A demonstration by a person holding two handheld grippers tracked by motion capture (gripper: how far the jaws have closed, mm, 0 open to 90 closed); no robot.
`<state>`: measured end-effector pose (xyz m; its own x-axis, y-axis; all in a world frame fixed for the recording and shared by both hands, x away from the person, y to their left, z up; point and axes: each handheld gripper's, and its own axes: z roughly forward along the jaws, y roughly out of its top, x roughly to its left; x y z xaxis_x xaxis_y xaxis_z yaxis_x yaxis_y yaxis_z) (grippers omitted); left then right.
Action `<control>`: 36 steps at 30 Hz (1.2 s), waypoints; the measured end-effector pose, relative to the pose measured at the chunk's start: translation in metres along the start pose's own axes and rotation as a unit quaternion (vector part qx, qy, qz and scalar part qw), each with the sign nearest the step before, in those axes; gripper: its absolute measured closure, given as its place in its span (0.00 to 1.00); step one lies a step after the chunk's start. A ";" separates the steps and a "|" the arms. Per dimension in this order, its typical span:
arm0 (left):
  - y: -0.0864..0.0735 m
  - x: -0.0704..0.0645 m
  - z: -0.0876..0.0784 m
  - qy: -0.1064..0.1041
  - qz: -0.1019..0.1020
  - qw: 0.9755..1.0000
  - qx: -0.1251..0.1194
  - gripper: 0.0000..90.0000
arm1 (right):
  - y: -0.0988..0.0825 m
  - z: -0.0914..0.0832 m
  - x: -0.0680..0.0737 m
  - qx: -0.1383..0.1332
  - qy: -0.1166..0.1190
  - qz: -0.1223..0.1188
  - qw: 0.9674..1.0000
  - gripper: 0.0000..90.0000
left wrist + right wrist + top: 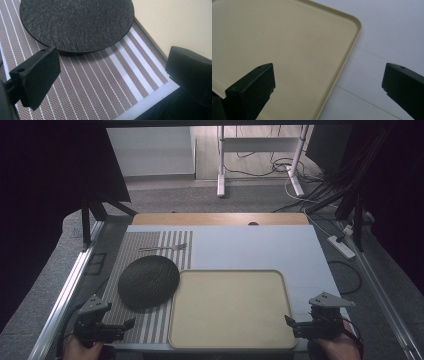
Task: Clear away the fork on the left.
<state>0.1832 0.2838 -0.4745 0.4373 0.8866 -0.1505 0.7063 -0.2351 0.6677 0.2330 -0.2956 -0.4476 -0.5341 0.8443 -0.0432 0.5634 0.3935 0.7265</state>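
I see my left gripper (117,327) over the striped placemat (150,320) near the dark round plate (148,281), my right gripper (295,326) at the beige tray's (230,307) right edge, and a fork (165,248) farther back.

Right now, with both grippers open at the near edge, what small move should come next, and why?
Probably ease the left gripper forward to the dark plate: it lies just ahead on the striped placemat, beside the empty beige tray, with nothing between the open fingers.

My fork (165,248) is too small to make out; the plate (75,22) and tray (287,50) run off frame.
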 end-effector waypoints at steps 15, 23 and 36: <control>0.000 0.002 0.001 -0.009 -0.006 1.000 0.004 0.01 | 0.000 -0.001 0.001 0.000 0.004 -0.009 1.000 0.00; 0.002 0.003 0.004 -0.018 -0.006 1.000 0.017 0.01 | 0.000 0.000 0.001 0.003 0.007 -0.012 1.000 0.00; 0.009 0.006 0.010 -0.015 0.022 1.000 0.010 0.00 | 0.000 0.001 0.002 0.005 0.006 -0.016 1.000 0.00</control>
<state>0.1974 0.2833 -0.4766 0.4846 0.8631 -0.1424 0.6967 -0.2824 0.6594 0.2323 -0.2934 -0.4480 -0.5604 0.8262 -0.0581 0.5519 0.4248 0.7176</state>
